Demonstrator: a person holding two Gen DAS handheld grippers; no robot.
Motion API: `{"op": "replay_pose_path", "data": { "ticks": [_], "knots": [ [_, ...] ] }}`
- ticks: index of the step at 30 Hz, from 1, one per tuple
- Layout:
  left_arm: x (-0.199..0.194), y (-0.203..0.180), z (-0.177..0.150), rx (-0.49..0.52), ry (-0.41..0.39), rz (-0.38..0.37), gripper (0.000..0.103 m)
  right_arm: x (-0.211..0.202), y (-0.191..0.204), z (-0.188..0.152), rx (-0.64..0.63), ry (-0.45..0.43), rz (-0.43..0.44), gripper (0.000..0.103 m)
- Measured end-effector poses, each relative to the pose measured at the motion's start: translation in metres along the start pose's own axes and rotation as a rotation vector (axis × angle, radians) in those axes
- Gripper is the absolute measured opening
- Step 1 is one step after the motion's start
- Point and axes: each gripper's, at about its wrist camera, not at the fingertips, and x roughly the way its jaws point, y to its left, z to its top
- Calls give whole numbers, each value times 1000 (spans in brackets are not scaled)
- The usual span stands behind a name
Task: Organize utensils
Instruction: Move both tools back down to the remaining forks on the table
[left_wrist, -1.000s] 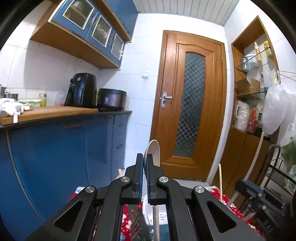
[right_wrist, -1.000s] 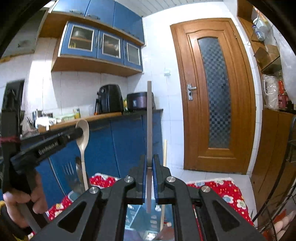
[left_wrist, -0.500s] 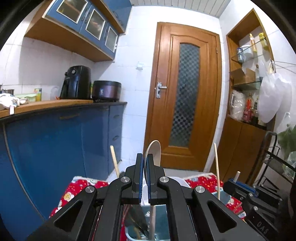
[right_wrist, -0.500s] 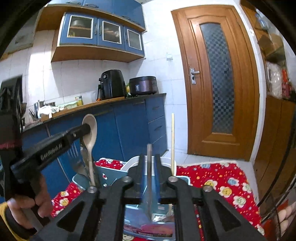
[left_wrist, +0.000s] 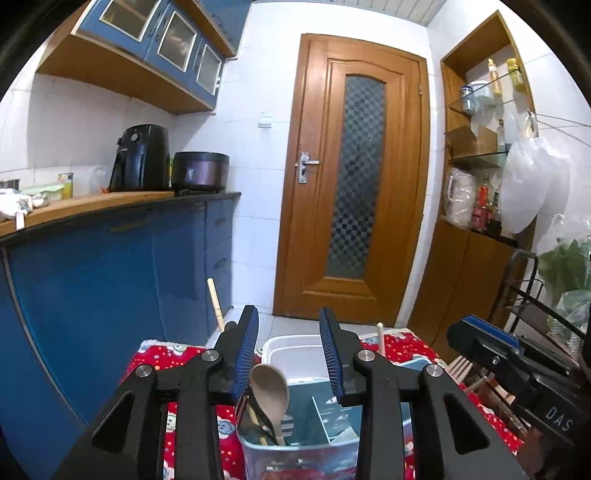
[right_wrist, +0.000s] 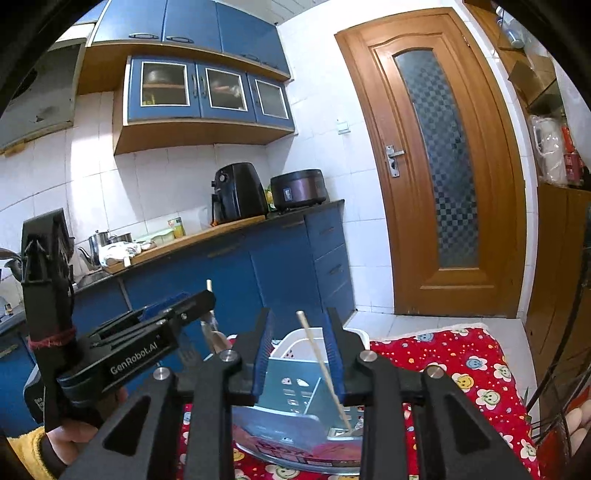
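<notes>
left gripper jaws just opened, spread clear of wooden spoon standing in utensil caddy at 6 o'clock, right gripper just opened, spread, chopstick leaning loose between, in caddy

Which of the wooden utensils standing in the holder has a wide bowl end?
The wooden spoon, between the left gripper's open jaws. The chopstick is just a thin stick.

Spoon handle hidden (inside the caddy).
</notes>
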Motion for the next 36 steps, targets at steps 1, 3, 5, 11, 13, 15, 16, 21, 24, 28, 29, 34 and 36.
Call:
{"op": "replay_pose_path", "data": {
  "ticks": [1, 3, 5, 11, 13, 15, 16, 21, 24, 28, 29, 34, 36],
  "knots": [
    [-4, -1, 0, 2, 3, 3, 35, -3, 1, 0, 2, -2, 3, 30],
    [-11, 0, 0, -3, 7, 1, 36, -10, 3, 2, 5, -3, 7, 30],
    [-18, 1, 0, -13, 12, -2, 36, -17, 5, 2, 9, -2, 5, 30],
    [-41, 8, -2, -49, 28, -17, 36, -36, 9, 0, 36, 10, 15, 30],
    [-47, 9, -3, -54, 39, -21, 36, -43, 11, -2, 43, 18, 16, 30],
    [-52, 10, -5, -59, 50, -23, 36, -48, 12, -5, 46, 25, 13, 30],
    [-55, 10, -6, -60, 54, -25, 36, -52, 12, -7, 46, 28, 11, 30],
    [-72, 11, -17, -50, 68, -20, 36, -67, 14, -19, 45, 49, -14, 30],
    [-78, 10, -27, -62, 96, -23, 36, -74, 13, -26, 55, 63, -20, 30],
    [-83, 10, -42, -84, 141, -31, 36, -79, 9, -38, 80, 90, -28, 30],
    [-83, 10, -45, -88, 153, -31, 36, -80, 9, -40, 85, 96, -29, 30],
    [-84, 7, -63, -97, 205, -34, 36, -87, 3, -55, 113, 122, -38, 30],
    [-82, 7, -71, -110, 232, -40, 36, -89, 0, -61, 125, 132, -42, 30]
  ]
}}
